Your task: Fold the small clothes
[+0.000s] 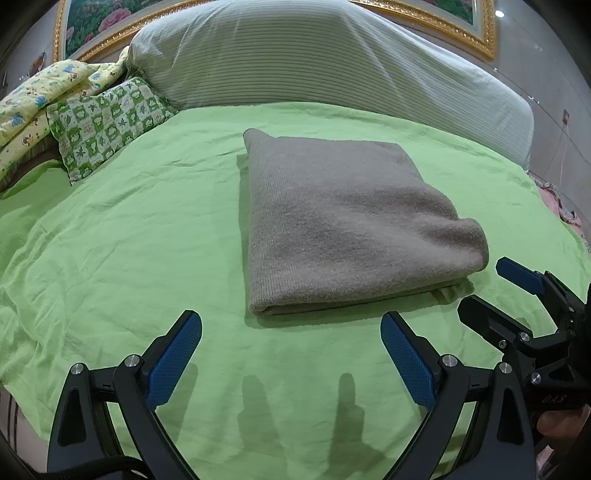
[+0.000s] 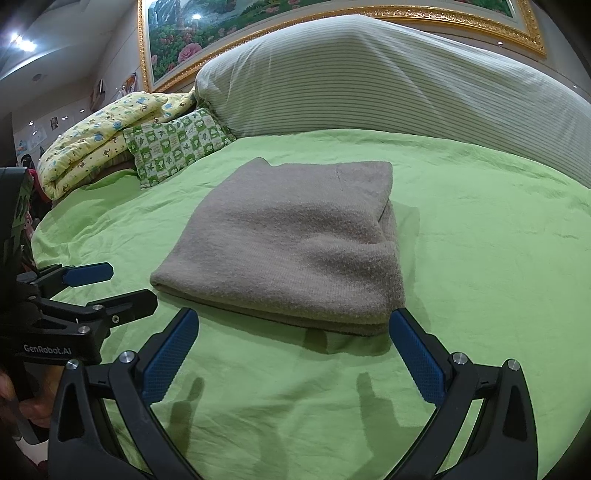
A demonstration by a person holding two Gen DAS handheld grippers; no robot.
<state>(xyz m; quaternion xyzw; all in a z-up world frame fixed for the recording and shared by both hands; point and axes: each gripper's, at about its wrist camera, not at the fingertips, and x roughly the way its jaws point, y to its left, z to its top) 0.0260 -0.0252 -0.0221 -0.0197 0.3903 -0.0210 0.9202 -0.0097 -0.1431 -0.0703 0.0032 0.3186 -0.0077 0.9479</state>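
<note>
Grey sweater [image 1: 343, 225] sits folded into a thick rectangle mid-bed on the green sheet [image 1: 129, 240]; left gripper [image 1: 291, 354] and right gripper [image 2: 293, 350] both wide open, empty, just short of its near edge. Looks near done; if another fold is wanted, pinch all layers at the near corners, lift low, lay over evenly; otherwise back off without dragging the stack.

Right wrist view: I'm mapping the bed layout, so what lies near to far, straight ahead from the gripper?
Right gripper → bare green sheet → folded grey garment → more green sheet → striped bolster → gold-framed painting.
</note>
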